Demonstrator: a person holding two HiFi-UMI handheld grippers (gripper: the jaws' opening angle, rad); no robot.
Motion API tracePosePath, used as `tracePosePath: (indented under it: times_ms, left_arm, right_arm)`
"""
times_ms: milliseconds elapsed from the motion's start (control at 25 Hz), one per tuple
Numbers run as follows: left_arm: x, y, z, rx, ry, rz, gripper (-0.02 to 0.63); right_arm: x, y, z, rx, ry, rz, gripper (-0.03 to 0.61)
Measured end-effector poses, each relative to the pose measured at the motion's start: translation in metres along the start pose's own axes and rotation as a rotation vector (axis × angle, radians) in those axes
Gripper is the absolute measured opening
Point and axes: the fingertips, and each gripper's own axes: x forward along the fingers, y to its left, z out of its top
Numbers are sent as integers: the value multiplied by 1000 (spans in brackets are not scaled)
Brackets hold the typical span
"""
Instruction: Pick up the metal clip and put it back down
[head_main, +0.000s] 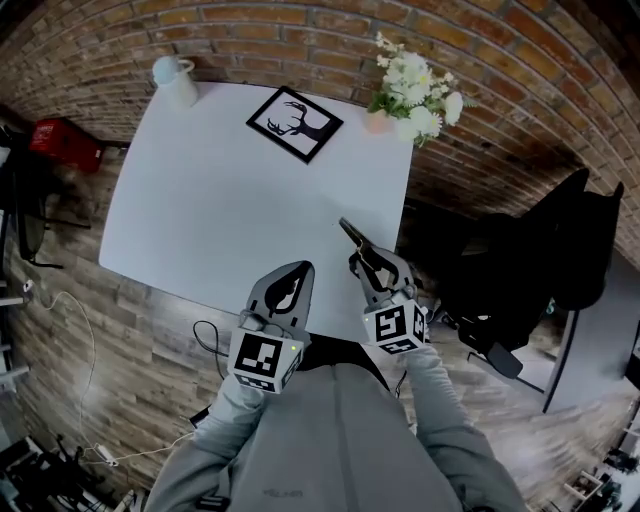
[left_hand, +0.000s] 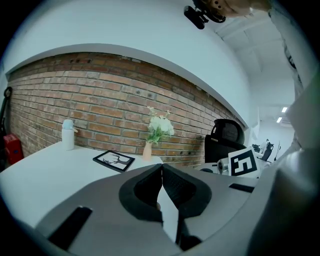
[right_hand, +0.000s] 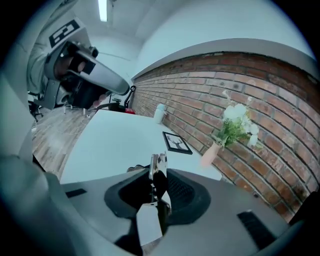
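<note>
The metal clip (head_main: 352, 234) is a slim dark and silver clamp that sticks out forward from my right gripper (head_main: 366, 258), which is shut on it over the near right part of the white table (head_main: 220, 210). In the right gripper view the clip (right_hand: 158, 169) stands upright between the jaws of the right gripper (right_hand: 159, 181), its silver tip raised above the tabletop. My left gripper (head_main: 290, 285) hangs at the table's near edge, to the left of the right one. In its own view the left gripper (left_hand: 161, 169) has its jaws pressed together with nothing between them.
At the table's far side stand a white bottle (head_main: 175, 81), a framed deer picture (head_main: 295, 123) and a vase of white flowers (head_main: 415, 92) against the brick wall. A black office chair (head_main: 560, 250) is to the right, a red object (head_main: 60, 142) and cables (head_main: 75, 320) to the left.
</note>
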Motion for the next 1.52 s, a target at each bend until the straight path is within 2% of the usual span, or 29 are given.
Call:
tracePosePath:
  times_ms: [480, 920, 1240, 1520]
  left_arm:
    - [15, 18, -27, 15, 41, 19, 26]
    - [17, 25, -45, 2, 73, 33, 26]
    - [10, 33, -51, -8, 81, 55, 26]
    - [6, 31, -48, -3, 73, 56, 26]
  right_arm:
    - [51, 15, -38, -26, 82, -6, 106]
    - [72, 21, -51, -35, 98, -34, 108]
    - [75, 30, -53, -13, 96, 16, 130]
    - [75, 36, -52, 52, 100, 60, 200]
